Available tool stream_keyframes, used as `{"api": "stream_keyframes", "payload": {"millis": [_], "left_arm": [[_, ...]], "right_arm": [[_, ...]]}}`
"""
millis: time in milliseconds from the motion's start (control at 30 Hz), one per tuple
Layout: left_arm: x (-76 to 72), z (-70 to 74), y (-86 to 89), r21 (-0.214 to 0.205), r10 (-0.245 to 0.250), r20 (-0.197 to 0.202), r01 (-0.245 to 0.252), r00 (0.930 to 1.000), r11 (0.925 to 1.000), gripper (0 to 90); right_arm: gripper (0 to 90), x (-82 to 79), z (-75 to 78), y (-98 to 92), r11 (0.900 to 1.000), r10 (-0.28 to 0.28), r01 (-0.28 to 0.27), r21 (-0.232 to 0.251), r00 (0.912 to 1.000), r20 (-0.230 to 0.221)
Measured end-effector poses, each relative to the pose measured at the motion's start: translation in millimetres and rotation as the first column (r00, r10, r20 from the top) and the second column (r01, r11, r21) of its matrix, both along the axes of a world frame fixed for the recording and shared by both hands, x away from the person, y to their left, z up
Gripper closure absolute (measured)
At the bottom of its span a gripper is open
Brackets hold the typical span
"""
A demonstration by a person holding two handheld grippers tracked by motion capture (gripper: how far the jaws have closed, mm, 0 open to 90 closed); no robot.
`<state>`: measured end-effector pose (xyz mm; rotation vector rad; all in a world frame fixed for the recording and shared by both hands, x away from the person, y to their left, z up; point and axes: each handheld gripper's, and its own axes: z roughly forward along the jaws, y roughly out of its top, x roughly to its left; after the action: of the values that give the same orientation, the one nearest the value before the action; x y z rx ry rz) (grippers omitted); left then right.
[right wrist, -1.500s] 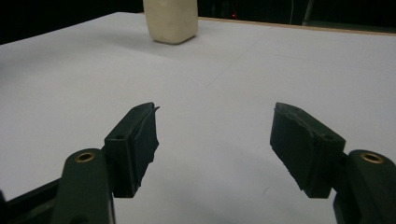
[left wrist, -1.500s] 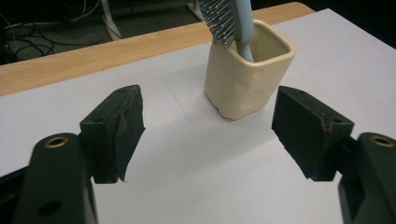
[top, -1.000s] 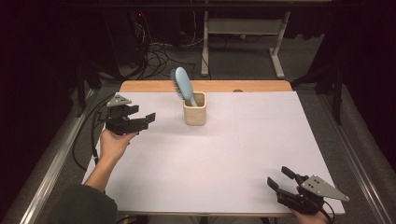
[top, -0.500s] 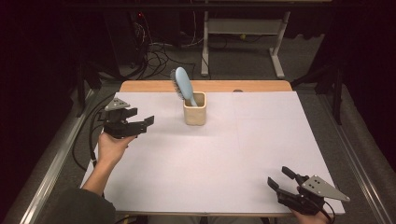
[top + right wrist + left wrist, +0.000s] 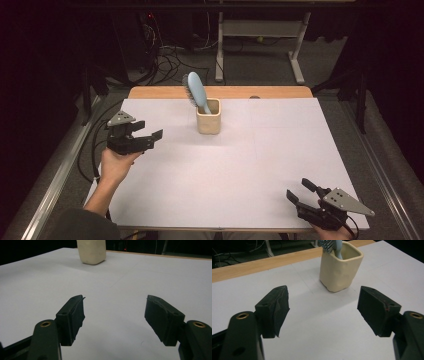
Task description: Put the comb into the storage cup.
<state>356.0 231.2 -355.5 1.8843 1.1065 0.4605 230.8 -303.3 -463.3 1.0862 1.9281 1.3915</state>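
A cream-coloured cup (image 5: 208,116) stands upright toward twelve o'clock on the white table (image 5: 240,170), a little left of the middle line and just short of the bare wooden strip (image 5: 220,92) along the far edge. A light blue hairbrush (image 5: 195,91) sits handle-down in the cup, its head leaning toward ten o'clock with the bristles facing left. The left gripper (image 5: 150,139) hangs over the table at about nine o'clock, held from below by the person's left hand (image 5: 116,162), and points toward three o'clock, roughly at the cup but well apart from it; in the left gripper view its jaws stand wide with nothing between them, bare table under them and the cup (image 5: 340,266) ahead. The right gripper (image 5: 299,191) sits down at about five o'clock near the close edge, pointing toward ten o'clock, jaws likewise spread wide and empty; in the right gripper view the cup (image 5: 91,251) is far off at the top. Black cables (image 5: 92,150) trail off the table's left side.
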Motion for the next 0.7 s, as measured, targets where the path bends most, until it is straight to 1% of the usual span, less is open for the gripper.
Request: {"api": "stream_keyframes", "payload": {"millis": [433, 700], "left_arm": [[-11.5, -3.8, 7.5, -0.015, 0.002, 0.007, -0.002, 1.0, 0.9999, 26.1], [-17.8, -4.3, 9.9, -0.034, 0.002, 0.015, -0.002, 0.9999, 0.9994, 26.1]], "right_arm": [[32.7, 0.1, 0.0, 0.0, 1.0, 0.0, 0.0, -0.001, 1.0, -0.003], [32.7, 0.1, 0.0, -0.1, 1.0, 0.0, 0.0, -0.001, 1.0, -0.002]]}}
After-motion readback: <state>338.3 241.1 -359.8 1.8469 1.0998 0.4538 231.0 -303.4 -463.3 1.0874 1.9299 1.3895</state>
